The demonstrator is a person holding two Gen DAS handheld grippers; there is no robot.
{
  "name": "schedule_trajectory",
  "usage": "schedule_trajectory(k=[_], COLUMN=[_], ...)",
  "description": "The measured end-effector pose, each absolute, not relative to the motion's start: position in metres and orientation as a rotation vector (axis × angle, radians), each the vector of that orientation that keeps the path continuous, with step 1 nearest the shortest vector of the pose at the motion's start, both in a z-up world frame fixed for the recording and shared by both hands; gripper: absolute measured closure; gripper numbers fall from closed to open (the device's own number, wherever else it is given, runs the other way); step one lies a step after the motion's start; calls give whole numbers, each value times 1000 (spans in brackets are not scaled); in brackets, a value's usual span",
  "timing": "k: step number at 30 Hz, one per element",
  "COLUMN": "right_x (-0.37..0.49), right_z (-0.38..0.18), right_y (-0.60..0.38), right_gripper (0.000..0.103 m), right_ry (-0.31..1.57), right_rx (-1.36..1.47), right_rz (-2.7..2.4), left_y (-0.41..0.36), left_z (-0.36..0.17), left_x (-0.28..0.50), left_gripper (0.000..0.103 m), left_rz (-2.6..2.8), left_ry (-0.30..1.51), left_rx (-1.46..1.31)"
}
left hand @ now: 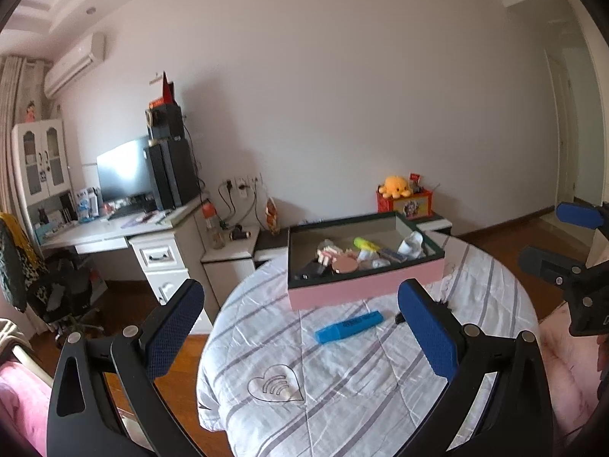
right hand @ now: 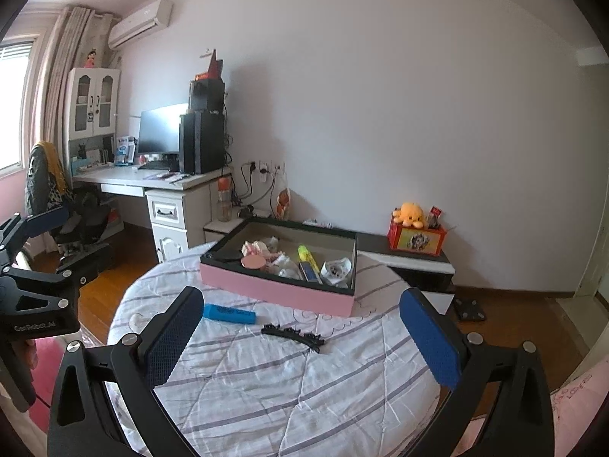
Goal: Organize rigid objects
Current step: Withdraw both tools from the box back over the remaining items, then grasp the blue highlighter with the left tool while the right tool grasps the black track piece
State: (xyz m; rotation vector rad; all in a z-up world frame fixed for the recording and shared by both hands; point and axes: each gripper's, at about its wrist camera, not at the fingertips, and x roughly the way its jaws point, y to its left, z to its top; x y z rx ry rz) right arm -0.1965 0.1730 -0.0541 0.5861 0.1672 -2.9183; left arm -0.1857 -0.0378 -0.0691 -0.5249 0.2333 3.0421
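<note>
**Both claws spread wide above the table, nothing held**

Left claw (left hand: 300, 327), seen from its own camera, hangs over the round table (left hand: 342, 400) with its two blue pads far apart and nothing between them. One blue highlighter (left hand: 349, 326) lies on the striped cloth just ahead, between the pads and nearer the right one. Beyond it stands one pink box (left hand: 365, 259), open on top, holding a yellow highlighter (left hand: 366, 244), a round pink compact (left hand: 345, 265), a crumpled white piece and several smaller bits too jumbled to count. A dark end of something pokes out beside the right pad; what it is cannot be told here. The right claw (left hand: 567, 243) shows at the right edge, off to the side of the box, pads apart. Nothing lies between the left claw and the highlighter.

From the right claw's (right hand: 300, 327) camera, its jaws are likewise wide and empty. One black hair clip (right hand: 292, 333) lies on the cloth just ahead, roughly midway between the pads. The blue highlighter (right hand: 229, 314) rests to the left, its near end hidden behind the left pad. The pink box (right hand: 278, 293) sits behind both, well apart from the pads. The left claw (right hand: 49, 243) appears at the left edge. Farther off stand a white desk (right hand: 152, 181) with one monitor (right hand: 161, 129), and one yellow plush toy (right hand: 409, 214) on a red box.
</note>
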Motion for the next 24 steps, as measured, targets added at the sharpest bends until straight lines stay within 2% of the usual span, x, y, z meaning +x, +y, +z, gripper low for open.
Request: schedule_trajectory(k=[8,14,18,24], right_x=[-256,-308,-339,-368], right_z=[-105,-154,-179,-199], right_y=[172,165,158,155], right_gripper=[0,0,0,0], right_ry=[199,298,398,434], right_rx=[819,1019,1114,1186], right_rz=[-2849,-2742,-2671,-2563], left_y=[-43,-43,-47,-47], left_z=[-119,-157,-174,-188], left_x=[-237,-271,-286,-300], left_gripper=[0,0,0,0], left_rz=[2982,2931,2908,2873], left_ry=[223,243,245,281], left_rx=[-775,-938,-1009,-1056])
